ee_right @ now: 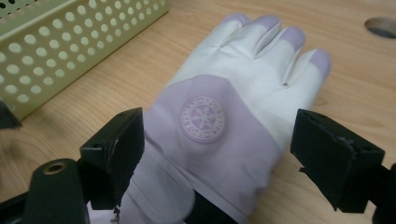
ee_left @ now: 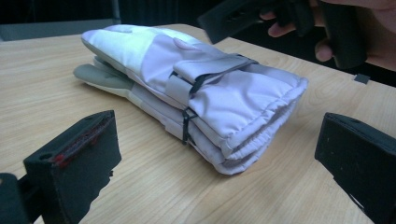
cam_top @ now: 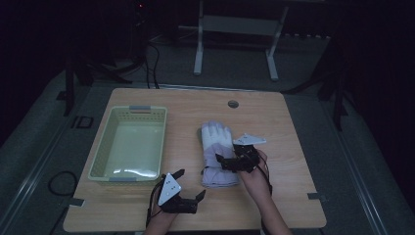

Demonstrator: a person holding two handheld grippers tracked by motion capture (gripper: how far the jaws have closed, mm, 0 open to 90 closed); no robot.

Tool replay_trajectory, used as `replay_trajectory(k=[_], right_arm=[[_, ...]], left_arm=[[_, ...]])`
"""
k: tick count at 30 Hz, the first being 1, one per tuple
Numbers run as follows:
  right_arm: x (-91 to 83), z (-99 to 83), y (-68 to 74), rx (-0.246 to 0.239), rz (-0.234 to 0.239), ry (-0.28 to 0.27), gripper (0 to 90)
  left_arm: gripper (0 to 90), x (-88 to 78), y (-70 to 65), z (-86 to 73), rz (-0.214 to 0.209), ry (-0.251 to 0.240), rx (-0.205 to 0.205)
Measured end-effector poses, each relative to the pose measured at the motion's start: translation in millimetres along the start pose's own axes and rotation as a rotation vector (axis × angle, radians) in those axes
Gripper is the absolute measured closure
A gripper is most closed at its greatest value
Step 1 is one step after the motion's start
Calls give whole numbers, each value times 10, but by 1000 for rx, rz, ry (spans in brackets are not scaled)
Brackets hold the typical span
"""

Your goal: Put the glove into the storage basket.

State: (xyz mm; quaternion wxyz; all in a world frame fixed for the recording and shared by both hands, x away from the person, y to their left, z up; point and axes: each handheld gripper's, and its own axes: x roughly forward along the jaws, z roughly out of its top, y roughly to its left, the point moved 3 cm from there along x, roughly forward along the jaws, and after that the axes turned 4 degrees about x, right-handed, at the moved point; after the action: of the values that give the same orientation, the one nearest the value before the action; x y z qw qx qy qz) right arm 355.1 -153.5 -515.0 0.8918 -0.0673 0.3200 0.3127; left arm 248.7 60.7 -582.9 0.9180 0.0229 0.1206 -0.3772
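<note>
a light wooden table (cam_top: pixel 288 127) holds a pale green perforated plastic basket (cam_top: pixel 131 143) at its left. just right of the basket lies a stacked pair of lilac and white padded gloves (cam_top: pixel 217 153), fingers pointing away. the right gripper (cam_top: pixel 234 159) hovers over the cuffs, jaws spread, gripping nothing. the left gripper (cam_top: pixel 188 183) waits nearby, jaws apart and empty.

Both tongs are matte black and blocky. The left tongs (cam_top: pixel 190 183) carry a grey three-cornered plate dotted with small holes, red pad edging on one jaw and a black cable. The right tongs (cam_top: pixel 226 160) have the same grey plate, a brass-ringed screw hole and a trailing black cable.
</note>
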Motion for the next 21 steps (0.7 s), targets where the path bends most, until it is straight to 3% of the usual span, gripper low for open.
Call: replay_trajectory(k=[2, 7, 11, 15, 16, 18, 21], right_arm=[[-43, -6, -39, -37, -9, -12, 167], [-157, -29, -162, -128, -83, -31, 168], [-243, -64, -279, -144, -86, -3, 176], [-329, -80, -416, -124, -55, -31, 177], [-340, -87, -432, -138, -47, -47, 177], [-360, -105, -458, -186, -82, -53, 174], [-357, -121, -491, -172, -81, -15, 129]], left_arm=[[2, -1, 8, 0, -8, 2, -4], [2, 43, -22, 12, -32, 13, 29], [2, 48, -40, 53, -23, 8, 50], [2, 42, -8, 122, -21, -1, 61], [3, 46, 1, 127, -17, 6, 66], [3, 63, 16, 131, -17, 30, 73], [3, 101, 28, 153, -27, 50, 37]])
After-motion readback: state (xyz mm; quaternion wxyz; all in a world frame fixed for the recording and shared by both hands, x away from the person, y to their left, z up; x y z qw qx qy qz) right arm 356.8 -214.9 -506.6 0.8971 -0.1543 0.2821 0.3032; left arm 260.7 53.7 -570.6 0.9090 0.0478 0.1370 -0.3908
